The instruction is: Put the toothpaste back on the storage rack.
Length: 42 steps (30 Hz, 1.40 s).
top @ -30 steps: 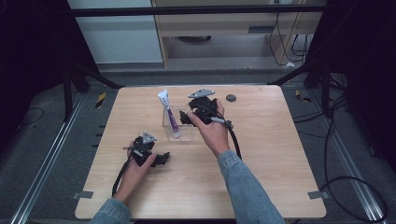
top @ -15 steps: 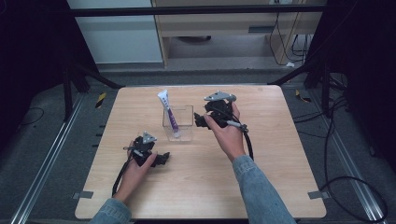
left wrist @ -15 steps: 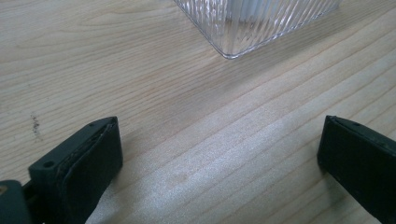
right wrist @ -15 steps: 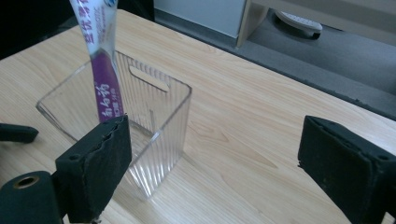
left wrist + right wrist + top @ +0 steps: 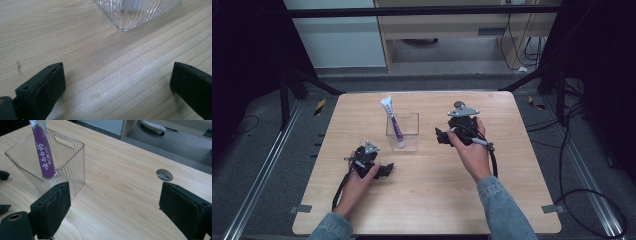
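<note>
A clear ribbed plastic box [image 5: 404, 134] stands mid-table with a white and purple tube [image 5: 393, 122] leaning upright inside it. My right gripper [image 5: 441, 136] is held just right of the box, its jaws wide open and empty, pointing at the box. Along those jaws [image 5: 115, 192] I see the box [image 5: 67, 155] and the tube [image 5: 45, 157] close ahead on the left. My left gripper [image 5: 387, 169] rests on the table in front of the box, open and empty. In its view [image 5: 117, 75] a corner of the box [image 5: 137, 12] lies just beyond the jaws.
A wooden table [image 5: 432, 200] carries everything. A small round grommet hole [image 5: 459, 104] sits behind the right gripper and shows as a grey disc [image 5: 164, 175]. Black cables trail from both grippers. Dark frame rails and floor surround the table.
The right gripper has drawn back to the right, away from the box, leaving the tube standing inside. The left gripper has stayed put.
</note>
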Each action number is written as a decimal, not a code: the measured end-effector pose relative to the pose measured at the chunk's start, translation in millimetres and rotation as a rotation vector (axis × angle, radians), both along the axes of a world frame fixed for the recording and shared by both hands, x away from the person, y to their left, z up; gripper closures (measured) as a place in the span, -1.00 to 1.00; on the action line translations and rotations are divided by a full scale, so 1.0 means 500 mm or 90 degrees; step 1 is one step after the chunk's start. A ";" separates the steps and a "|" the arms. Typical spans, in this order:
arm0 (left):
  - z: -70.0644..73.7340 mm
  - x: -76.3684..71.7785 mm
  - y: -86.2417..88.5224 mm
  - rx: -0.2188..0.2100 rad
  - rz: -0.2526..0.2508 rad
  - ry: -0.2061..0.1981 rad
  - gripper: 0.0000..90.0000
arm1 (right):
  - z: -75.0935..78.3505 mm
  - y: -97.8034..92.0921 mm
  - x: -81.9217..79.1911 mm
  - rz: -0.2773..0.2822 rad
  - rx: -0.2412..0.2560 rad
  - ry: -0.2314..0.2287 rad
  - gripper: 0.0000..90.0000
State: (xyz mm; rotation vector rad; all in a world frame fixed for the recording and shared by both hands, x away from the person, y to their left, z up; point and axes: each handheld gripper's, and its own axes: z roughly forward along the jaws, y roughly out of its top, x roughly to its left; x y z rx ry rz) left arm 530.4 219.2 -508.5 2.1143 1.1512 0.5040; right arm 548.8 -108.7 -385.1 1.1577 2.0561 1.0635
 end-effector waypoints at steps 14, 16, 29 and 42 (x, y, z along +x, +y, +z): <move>0.000 0.000 0.000 0.000 0.001 0.000 -1.00 | -0.026 -0.056 -0.024 -0.024 -0.006 0.016 -0.77; 0.000 0.000 0.000 0.000 0.000 0.000 -1.00 | -0.033 -0.065 -0.026 -0.028 -0.009 0.020 -0.77; 0.000 0.000 0.000 -0.001 0.001 0.000 -1.00 | -0.070 -0.118 -0.038 -0.057 -0.014 0.039 -0.77; 0.000 0.000 0.000 0.001 0.000 0.000 -1.00 | -0.110 -0.160 -0.044 -0.083 -0.020 0.064 -0.77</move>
